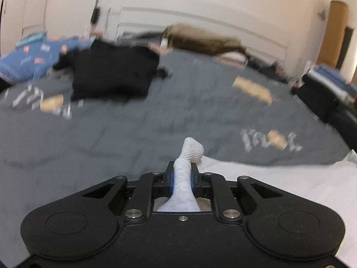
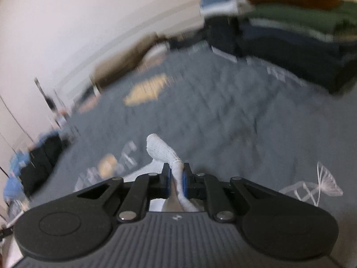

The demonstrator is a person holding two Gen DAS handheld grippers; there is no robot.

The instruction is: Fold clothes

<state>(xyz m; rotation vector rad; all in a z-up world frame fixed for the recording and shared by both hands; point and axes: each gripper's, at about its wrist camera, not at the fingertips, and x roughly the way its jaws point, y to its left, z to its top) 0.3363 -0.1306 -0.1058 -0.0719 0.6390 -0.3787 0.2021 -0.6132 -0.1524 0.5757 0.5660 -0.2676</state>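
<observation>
My left gripper (image 1: 182,174) is shut on a corner of a white waffle-knit garment (image 1: 191,150), which sticks up between the fingers and spreads to the right over the grey bedspread (image 1: 111,134). My right gripper (image 2: 176,174) is shut on another corner of the same white garment (image 2: 161,150), bunched above its fingertips. Both hold the cloth above the bed. Most of the garment is hidden under the grippers.
A black garment (image 1: 111,76) lies at the far left of the bed beside blue printed clothes (image 1: 33,55). A brown item (image 1: 200,40) lies by the headboard. A stack of folded clothes (image 2: 290,22), orange and green on top, stands at the far right.
</observation>
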